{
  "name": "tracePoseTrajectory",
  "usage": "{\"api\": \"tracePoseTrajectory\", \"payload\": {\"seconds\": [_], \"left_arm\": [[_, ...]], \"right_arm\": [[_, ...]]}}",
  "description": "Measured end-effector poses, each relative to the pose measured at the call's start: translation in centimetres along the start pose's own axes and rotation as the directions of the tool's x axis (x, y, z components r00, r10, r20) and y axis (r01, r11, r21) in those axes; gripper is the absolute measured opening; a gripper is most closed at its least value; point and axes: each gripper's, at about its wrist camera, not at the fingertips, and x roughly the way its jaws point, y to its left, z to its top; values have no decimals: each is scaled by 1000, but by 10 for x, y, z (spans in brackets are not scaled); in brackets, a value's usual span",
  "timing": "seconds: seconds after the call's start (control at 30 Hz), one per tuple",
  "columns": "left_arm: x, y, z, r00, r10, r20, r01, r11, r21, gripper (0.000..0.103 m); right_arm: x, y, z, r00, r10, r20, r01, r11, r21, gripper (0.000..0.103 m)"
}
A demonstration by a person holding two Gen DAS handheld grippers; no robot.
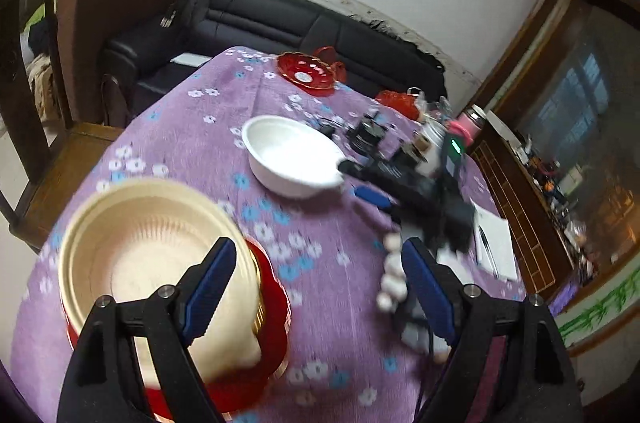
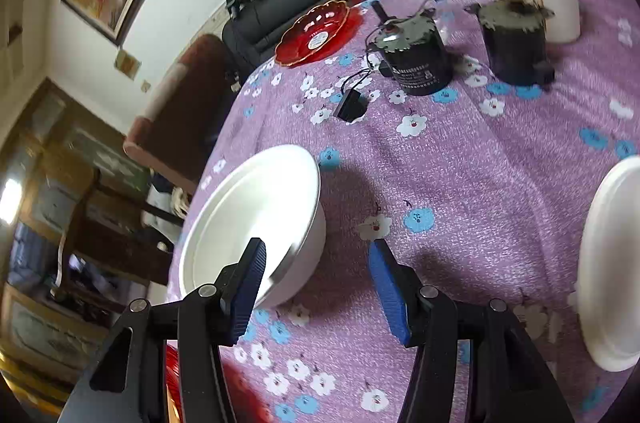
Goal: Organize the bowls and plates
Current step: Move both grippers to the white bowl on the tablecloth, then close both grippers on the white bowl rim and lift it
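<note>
Between the right gripper's blue fingers lies only purple cloth: they stand apart, grasping nothing, and the near rim of the white bowl sits just at the left finger, with the bowl's body outside the gap. To take this bowl well, I judge the gripper should slide sideways so that one finger goes inside the wall and the other outside, then pinch the rim low enough that the thin wall does not buckle or tip.

Off to the right of these fingers, a second white bowl shows at the picture's edge, well apart.

At the left gripper, the fingers are likewise spread and released; the cream bowl, seated on a red plate, lies beside and partly behind the left finger, not between the two. That pile looks the likely place to nest the white one.

Farther beyond both pairs of fingers, a red dish rests near the far edge of the desk, past two dark canisters that the carry should avoid.
</note>
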Motion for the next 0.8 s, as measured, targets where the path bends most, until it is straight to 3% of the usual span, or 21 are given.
{"api": "tracePoseTrajectory", "payload": {"seconds": [0.2, 0.3, 0.4, 0.63, 0.73, 0.8], "left_arm": [[34, 15, 68, 998, 47, -39, -49, 998, -50, 84], [63, 25, 97, 994, 80, -77, -86, 993, -78, 84], [97, 34, 115, 985, 125, -121, -137, 986, -94, 84], [186, 44, 136, 942, 190, -276, -227, 968, -107, 84], [215, 45, 133, 913, 227, -339, -270, 959, -86, 84], [224, 45, 129, 902, 248, -353, -288, 955, -67, 84]], "right_arm": [[12, -12, 1, 990, 134, 50, -139, 982, 129, 59], [20, -10, -5, 987, 147, 56, -152, 983, 102, 59], [30, -8, -3, 987, 160, 4, -159, 983, 92, 59], [27, 2, 3, 994, 110, 26, -109, 994, -6, 58], [34, -2, 3, 994, 111, 5, -111, 994, 4, 53], [39, -3, 2, 994, 109, -7, -109, 994, 3, 47]]}}
